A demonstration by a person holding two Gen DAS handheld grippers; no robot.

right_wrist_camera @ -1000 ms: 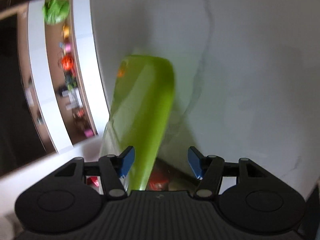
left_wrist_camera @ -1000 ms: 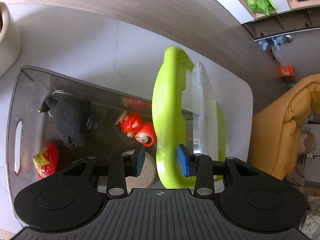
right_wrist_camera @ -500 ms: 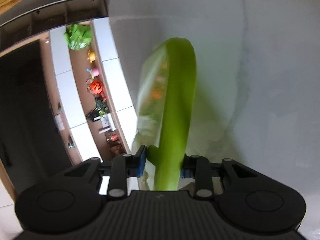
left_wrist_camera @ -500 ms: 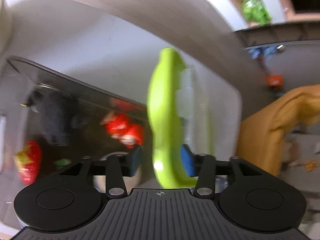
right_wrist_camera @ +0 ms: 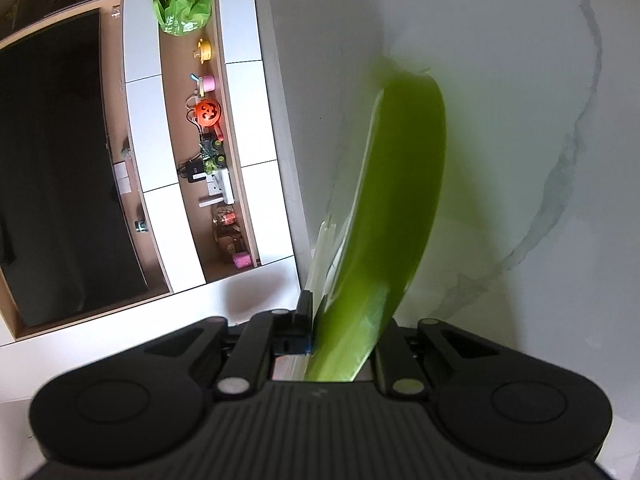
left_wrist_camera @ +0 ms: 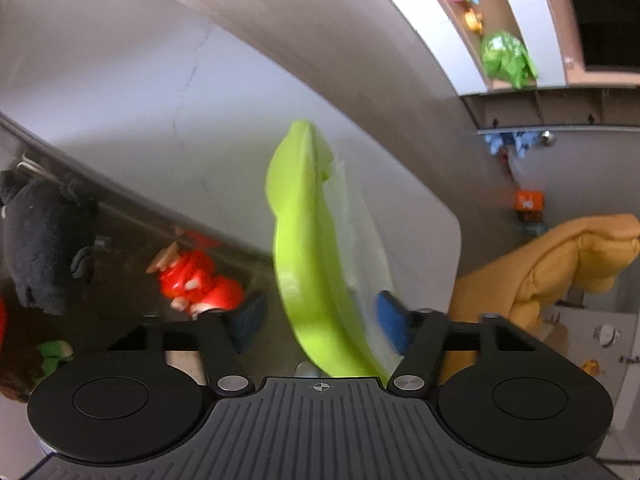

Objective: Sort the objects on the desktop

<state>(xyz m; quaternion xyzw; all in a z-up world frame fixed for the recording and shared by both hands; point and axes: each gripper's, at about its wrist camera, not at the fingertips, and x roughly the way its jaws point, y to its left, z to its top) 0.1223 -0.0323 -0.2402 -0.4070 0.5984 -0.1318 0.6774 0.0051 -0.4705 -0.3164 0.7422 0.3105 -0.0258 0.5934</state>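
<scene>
A lime-green lid with a clear panel point(left_wrist_camera: 308, 256) stands on edge above the white table. My right gripper point(right_wrist_camera: 340, 336) is shut on its green rim point(right_wrist_camera: 396, 208). My left gripper point(left_wrist_camera: 320, 320) is open, its blue pads on either side of the lid without pressing it. A clear storage box point(left_wrist_camera: 120, 216) at the left of the left wrist view holds a black plush toy point(left_wrist_camera: 36, 232), a red figure point(left_wrist_camera: 196, 280) and a small green item point(left_wrist_camera: 54, 354).
A white marble table point(right_wrist_camera: 520, 80) lies under the lid, with a wooden floor strip point(left_wrist_camera: 280, 12) beyond. A yellow padded seat point(left_wrist_camera: 552, 272) stands at the right. Shelves with a green bag point(right_wrist_camera: 182, 10) and an orange pumpkin point(right_wrist_camera: 208, 112) line the wall.
My right gripper closed on the lid's green rim. My left gripper opened wider and let go of it. The lid tilted and both views shifted.
</scene>
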